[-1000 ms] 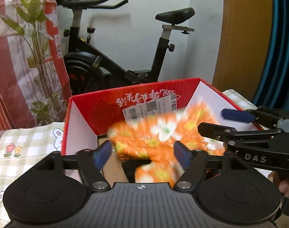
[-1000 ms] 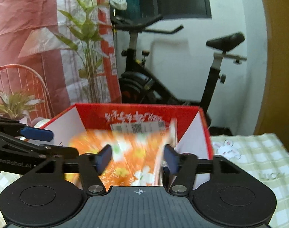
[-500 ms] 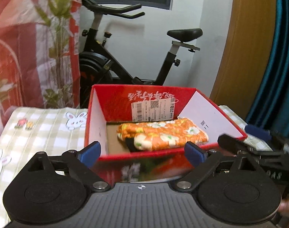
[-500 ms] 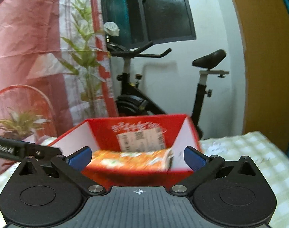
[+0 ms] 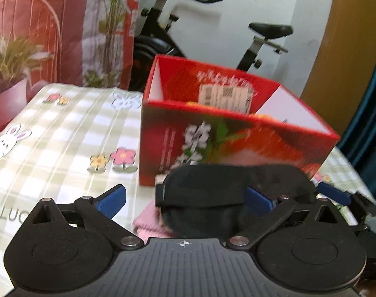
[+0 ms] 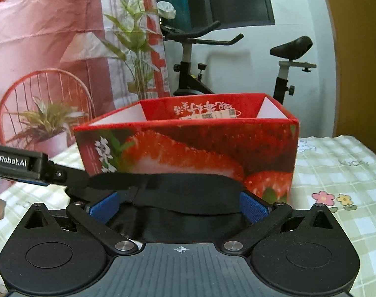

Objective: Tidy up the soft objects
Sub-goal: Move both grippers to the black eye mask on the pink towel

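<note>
Where the red box point(image 6: 188, 148) stands: on the checked cloth of the surface point(image 5: 52, 136), centre of both wrist views, open top upward, strawberry print on the near wall.
Black soft item point(image 5: 225, 188): lies on the surface against the foot of the box's near wall, lower centre of frame, outside the box.
Pink cloth point(image 5: 148, 222): partly under the black item's left end, lower centre of the left wrist view.
Box contents: a sliver of orange shows above the near wall in the left wrist view; blurred, not identifiable.
Left tool point(image 5: 185, 199): jaws opening and wide apart; the black item lies between them, its left end well clear of the left pad.
Right tool point(image 6: 178, 206): jaws spread wide; the black item spans the gap between the pads; no clamping visible.
</note>
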### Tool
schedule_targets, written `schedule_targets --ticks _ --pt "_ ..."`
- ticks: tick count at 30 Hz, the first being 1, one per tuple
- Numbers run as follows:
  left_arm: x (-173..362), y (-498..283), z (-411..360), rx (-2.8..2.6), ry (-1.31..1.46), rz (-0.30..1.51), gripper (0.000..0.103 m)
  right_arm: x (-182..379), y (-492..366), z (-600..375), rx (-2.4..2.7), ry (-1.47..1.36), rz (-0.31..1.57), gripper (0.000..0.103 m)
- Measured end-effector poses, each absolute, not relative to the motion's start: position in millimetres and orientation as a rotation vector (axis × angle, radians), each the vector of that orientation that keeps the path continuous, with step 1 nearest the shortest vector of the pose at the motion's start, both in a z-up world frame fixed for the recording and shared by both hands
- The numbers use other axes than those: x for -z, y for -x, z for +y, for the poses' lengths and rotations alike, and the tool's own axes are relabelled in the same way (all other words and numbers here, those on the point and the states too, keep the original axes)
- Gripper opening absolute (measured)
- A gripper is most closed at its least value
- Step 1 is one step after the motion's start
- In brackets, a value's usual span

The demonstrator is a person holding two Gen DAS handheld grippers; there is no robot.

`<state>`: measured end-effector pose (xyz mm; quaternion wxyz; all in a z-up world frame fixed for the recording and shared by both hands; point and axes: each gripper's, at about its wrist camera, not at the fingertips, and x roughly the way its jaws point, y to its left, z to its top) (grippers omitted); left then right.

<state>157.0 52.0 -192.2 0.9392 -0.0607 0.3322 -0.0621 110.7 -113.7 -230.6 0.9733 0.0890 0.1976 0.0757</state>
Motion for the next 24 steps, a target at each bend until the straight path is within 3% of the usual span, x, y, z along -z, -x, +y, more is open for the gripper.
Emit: schedule_targets --ticks 11,24 --pt "223.8 -169.1 53.3 0.081 0.103 0.757 0.103 246.4 -124.5 -110.8 -0.123 -0.144 0.459 0.103" --pt "247.3 -168.4 74.0 0.114 0.279 0.753 0.103 249.7 -135.5 -104.1 -0.131 -0.101 0.508 0.103"
